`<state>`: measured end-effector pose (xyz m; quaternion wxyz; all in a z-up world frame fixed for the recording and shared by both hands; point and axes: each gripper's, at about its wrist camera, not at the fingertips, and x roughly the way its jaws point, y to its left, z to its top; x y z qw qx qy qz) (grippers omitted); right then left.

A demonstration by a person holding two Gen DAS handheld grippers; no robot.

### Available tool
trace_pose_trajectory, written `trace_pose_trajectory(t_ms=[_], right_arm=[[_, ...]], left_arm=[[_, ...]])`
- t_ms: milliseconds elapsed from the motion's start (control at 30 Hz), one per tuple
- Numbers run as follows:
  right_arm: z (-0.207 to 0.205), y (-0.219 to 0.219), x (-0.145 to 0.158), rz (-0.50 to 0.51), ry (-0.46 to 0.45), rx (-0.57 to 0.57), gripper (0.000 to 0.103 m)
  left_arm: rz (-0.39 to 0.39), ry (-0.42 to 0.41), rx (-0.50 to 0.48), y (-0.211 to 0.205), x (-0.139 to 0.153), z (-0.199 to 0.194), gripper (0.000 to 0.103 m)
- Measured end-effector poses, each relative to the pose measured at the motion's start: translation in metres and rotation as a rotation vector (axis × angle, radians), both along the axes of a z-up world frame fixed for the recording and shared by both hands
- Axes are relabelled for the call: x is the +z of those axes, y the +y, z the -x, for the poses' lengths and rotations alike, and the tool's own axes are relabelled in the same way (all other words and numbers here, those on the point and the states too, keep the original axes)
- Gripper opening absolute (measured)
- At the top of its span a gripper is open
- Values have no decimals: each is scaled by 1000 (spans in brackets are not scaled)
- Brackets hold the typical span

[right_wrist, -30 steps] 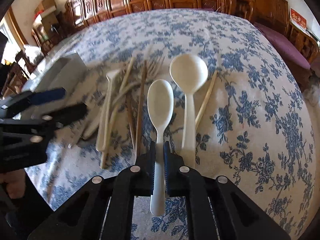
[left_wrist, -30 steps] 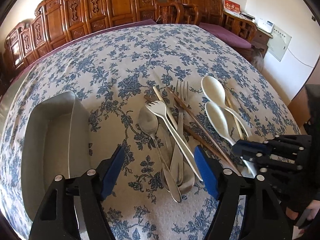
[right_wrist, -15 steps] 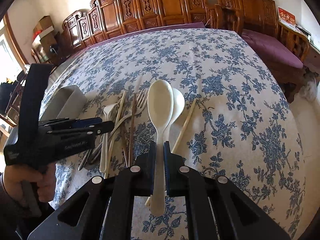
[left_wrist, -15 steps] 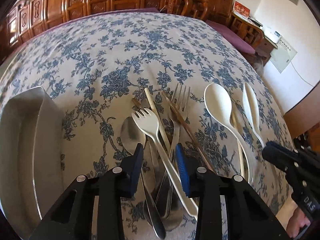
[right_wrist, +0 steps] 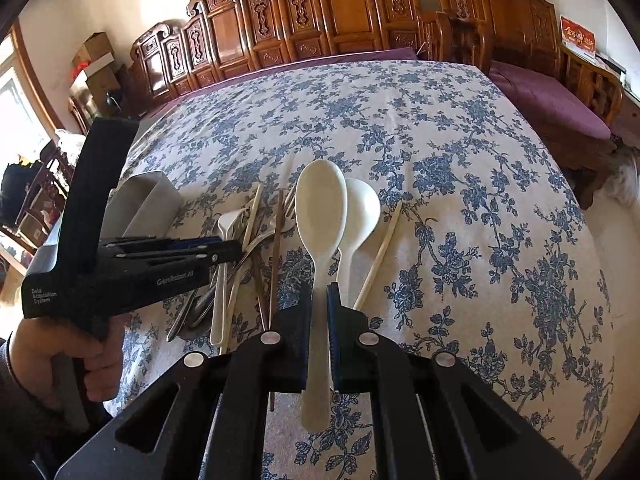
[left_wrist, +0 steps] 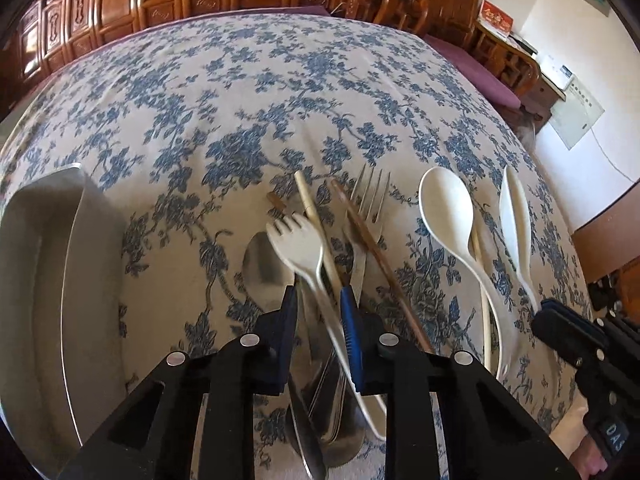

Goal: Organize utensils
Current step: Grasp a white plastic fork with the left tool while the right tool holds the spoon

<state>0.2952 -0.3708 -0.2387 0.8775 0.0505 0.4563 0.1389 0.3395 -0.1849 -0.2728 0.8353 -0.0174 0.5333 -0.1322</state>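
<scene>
My left gripper (left_wrist: 318, 312) points down over a pile of utensils, and its jaws are closing. Between them lie the handles of a white spork (left_wrist: 296, 244) and a metal spoon (left_wrist: 264, 260). The blue pad touches the spork's handle, but I see no squeeze from both sides. My right gripper (right_wrist: 320, 304) is shut on the handle of a long white spoon (right_wrist: 322, 208), held above the cloth. In the left wrist view this spoon (left_wrist: 516, 216) shows edge-on. The left gripper (right_wrist: 236, 248) appears in the right wrist view, held by a hand.
A metal tray (left_wrist: 40, 280) stands left of the pile. A metal fork (left_wrist: 370, 200), a brown chopstick (left_wrist: 380, 256), a pale chopstick (left_wrist: 312, 208) and a second white spoon (left_wrist: 448, 208) lie on the flowered cloth. Carved wooden chairs line the far side.
My left gripper came down onto the pile and its jaws narrowed from wide to close around the handles. My right gripper lifted the long white spoon off the cloth.
</scene>
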Motion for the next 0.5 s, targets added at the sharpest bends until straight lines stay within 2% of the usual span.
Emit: trace_pose_trajectory(t_ms=[100, 300, 500], right_arm=[[0, 1, 1, -1, -4, 1, 10], [1, 2, 3, -3, -9, 7, 10], [2, 2, 4, -6, -13, 7, 10]], left_arm=[[-11, 7, 0, 1, -1, 2, 14], [-58, 8, -11, -8, -1, -3, 14], [-51, 10, -10, -7, -1, -5, 13]])
